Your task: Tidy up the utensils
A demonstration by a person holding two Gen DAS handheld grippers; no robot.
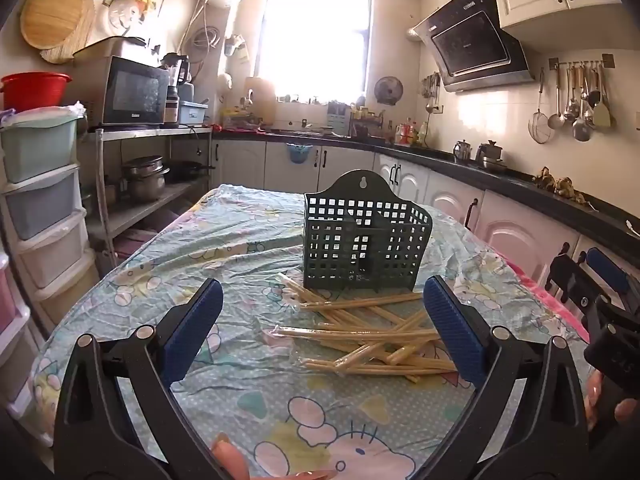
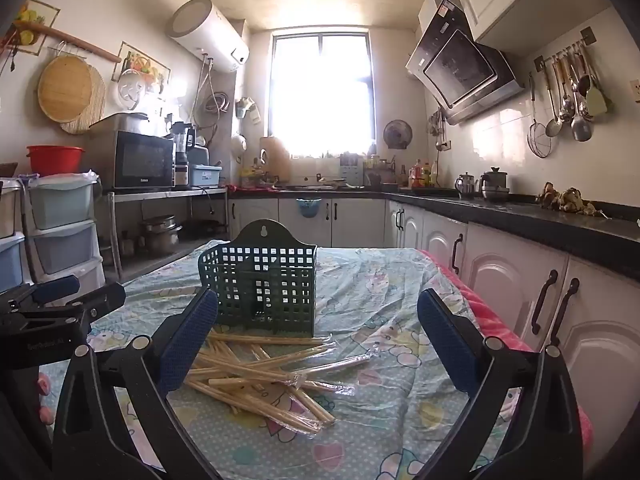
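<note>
A dark green perforated utensil holder (image 1: 362,240) stands upright on the table; it also shows in the right wrist view (image 2: 266,284). A loose pile of plastic-wrapped wooden chopsticks (image 1: 368,334) lies on the cloth just in front of it, also seen in the right wrist view (image 2: 266,372). My left gripper (image 1: 323,320) is open and empty, held above the table short of the pile. My right gripper (image 2: 318,332) is open and empty, also short of the pile. The right gripper shows at the right edge of the left wrist view (image 1: 600,292).
The table carries a cartoon-print cloth under clear plastic (image 1: 224,248). White cabinets under a black counter (image 2: 520,216) run along the right. A metal shelf with a microwave (image 1: 132,96) and plastic drawers (image 1: 40,184) stand at the left.
</note>
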